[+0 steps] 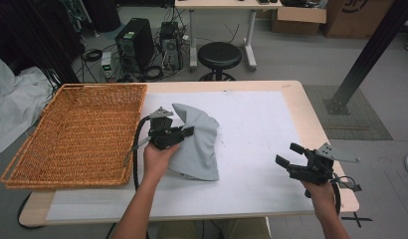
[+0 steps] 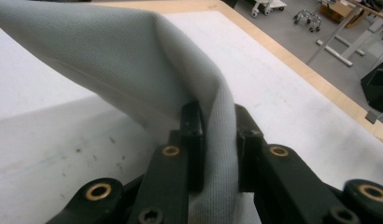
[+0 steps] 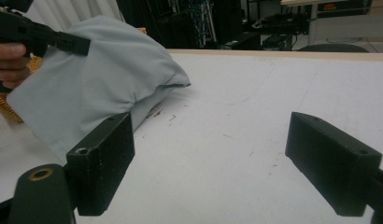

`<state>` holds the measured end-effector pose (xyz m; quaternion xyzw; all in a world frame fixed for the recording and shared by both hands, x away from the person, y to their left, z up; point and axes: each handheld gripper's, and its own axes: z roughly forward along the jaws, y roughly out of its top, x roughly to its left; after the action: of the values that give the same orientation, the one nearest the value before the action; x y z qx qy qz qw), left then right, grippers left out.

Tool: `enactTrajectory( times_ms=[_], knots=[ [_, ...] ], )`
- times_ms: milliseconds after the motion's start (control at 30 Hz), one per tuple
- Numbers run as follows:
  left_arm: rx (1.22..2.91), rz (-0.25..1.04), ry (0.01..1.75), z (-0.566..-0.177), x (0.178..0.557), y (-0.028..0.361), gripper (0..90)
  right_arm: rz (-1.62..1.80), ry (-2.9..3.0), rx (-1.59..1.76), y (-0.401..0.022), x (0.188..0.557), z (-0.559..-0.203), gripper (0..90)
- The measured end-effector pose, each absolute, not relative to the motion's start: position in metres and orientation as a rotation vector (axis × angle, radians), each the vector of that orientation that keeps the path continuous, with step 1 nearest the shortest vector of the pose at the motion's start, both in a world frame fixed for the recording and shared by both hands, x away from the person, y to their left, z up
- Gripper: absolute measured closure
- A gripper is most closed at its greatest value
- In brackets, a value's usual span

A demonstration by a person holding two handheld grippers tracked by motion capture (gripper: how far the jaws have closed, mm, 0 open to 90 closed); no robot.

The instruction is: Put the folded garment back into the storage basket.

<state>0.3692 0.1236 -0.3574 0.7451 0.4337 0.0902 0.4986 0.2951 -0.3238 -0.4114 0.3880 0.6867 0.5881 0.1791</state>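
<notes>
Left gripper (image 1: 188, 131) clenched on a fold of the grey cloth (image 1: 197, 144) — fabric pinched between both pads, seen clearly in the left gripper view. Cloth sits mid-left on the white mat (image 1: 252, 129), part lifted, the rest heaped on the mat, just right of the wicker basket (image 1: 77, 134). Right gripper (image 1: 286, 158) hangs over the mat's right side, jaws wide apart, nothing in them. Likely step: lift cloth, move to basket. Raise until the trailing end clears the rim — then travel left and release over the middle, not the edge.
</notes>
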Motion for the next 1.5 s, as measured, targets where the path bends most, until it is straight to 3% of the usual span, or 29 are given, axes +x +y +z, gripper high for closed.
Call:
enactTrajectory(
  times_ms=[533, 1500],
  knots=[
    [1.804, 0.286, 0.981, -0.302, 0.365, 0.144, 78.7, 1.669, 1.944, 1.095, -0.320, 0.300, -0.411, 15.2],
    [1.673, 0.315, 0.942, -0.252, 0.359, 0.248, 78.6, 1.651, 1.938, 1.101, -0.314, 0.304, -0.403, 15.2]
  ],
)
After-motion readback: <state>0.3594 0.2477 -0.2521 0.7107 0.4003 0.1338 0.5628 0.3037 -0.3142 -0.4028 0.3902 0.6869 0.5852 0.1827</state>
